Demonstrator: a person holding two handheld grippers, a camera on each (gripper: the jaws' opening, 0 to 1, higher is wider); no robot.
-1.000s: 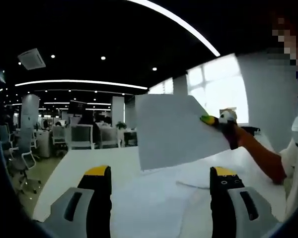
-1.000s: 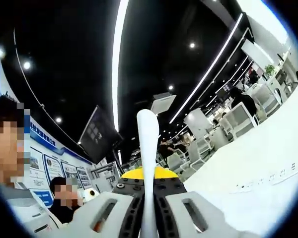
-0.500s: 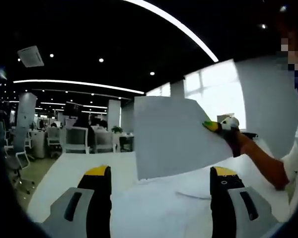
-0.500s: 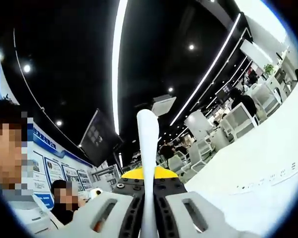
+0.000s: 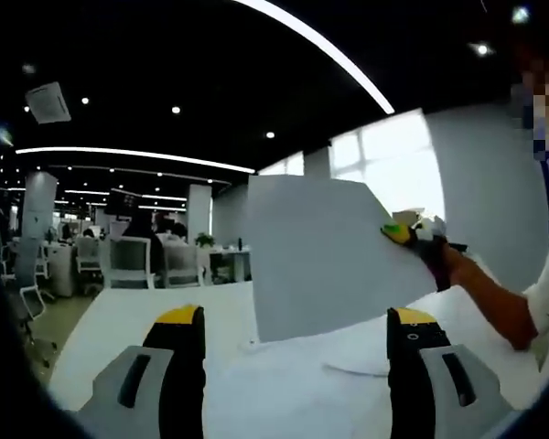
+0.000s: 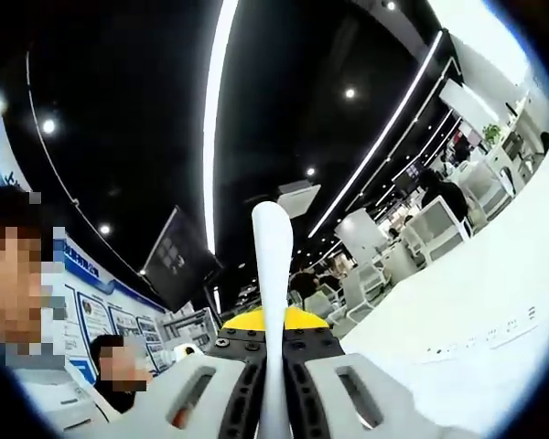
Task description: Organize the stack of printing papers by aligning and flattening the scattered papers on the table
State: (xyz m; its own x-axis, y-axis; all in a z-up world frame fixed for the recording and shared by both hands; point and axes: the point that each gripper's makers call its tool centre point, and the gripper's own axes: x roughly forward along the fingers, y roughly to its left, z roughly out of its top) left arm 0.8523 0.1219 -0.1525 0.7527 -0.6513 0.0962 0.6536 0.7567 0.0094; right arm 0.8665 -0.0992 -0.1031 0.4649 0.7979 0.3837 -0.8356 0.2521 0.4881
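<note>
- Here, right tongs [image 6: 274,352] pressed together on a single sheet [image 6: 273,274], seen edge-on as a thin white strip rising straight up between the jaws.
- Left tongs [image 5: 293,320] spread wide, gripping nothing, hovering low over the tabletop [image 5: 119,320].
- Across in the left gripper view, same sheet held up nearly vertical, pinched at its far corner (yellow tip just visible), lower edge close above the loose papers [image 5: 348,352].
- Sheet ahead of the left tongs and slightly right, its long edge running across; right tongs already on it, so nearer.
- Likely next: lowering it squarely onto the papers below.
</note>
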